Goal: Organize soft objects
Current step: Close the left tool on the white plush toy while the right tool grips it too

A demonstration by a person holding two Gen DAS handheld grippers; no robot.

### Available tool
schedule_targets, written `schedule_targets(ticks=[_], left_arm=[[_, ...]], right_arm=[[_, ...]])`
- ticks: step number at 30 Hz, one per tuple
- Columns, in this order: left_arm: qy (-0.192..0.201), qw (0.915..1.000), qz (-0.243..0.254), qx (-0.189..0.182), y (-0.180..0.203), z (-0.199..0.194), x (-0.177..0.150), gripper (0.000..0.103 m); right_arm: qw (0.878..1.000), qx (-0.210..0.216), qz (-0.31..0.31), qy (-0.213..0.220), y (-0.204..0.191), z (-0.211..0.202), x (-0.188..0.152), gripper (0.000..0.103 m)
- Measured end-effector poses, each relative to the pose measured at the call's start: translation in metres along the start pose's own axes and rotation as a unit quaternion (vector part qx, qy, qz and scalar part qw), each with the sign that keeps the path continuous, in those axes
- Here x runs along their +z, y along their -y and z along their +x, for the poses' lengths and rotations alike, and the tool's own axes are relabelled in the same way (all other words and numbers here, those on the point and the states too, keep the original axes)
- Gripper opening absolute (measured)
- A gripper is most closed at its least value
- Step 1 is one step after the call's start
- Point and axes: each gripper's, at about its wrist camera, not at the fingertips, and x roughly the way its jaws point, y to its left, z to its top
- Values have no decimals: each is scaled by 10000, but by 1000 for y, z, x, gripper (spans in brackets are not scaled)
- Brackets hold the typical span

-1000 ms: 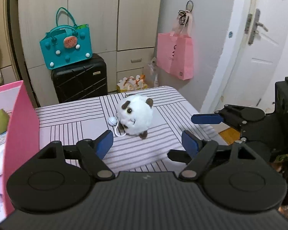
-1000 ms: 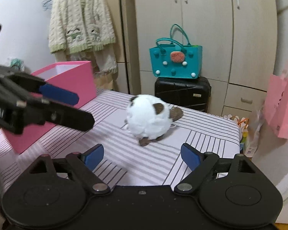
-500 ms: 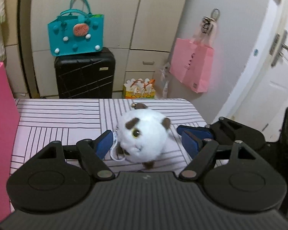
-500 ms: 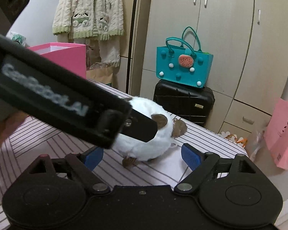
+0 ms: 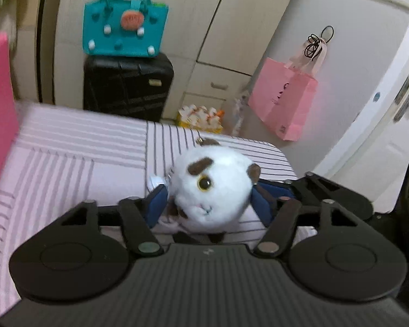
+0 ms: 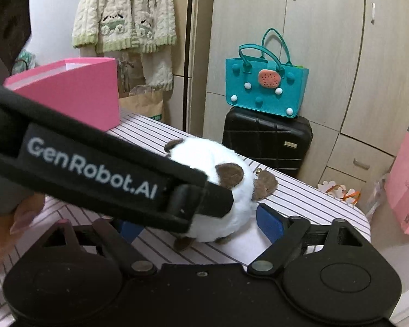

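Both tongs moved in around the plush toy (image 5: 214, 190) on the table (image 5: 68, 147), left tongs (image 5: 207, 204) closing, pads touching its sides, right tongs (image 6: 199, 224) closing, not yet gripping.

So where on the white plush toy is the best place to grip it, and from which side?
Across the round body of the white plush toy, coming from its face side, angled down. It is nearly a ball, so its widest middle gives both pads soft fur; ears and feet are too small. The left gripper already straddles it, jaws closing, pads at its flanks. The right gripper is closing too.
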Motion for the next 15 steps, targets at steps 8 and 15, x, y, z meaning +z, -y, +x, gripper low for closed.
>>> schedule_targets(ticks=[8,15], left_arm=[[-44,9983,-375,-453,-15,-5,-9,53],[-197,9959,-688,-561,-19,-16,-25,51]], right_arm=[[10000,6,38,70,-3,-11,-1,74],[10000,24,-21,17,-15,-25,-9,74]])
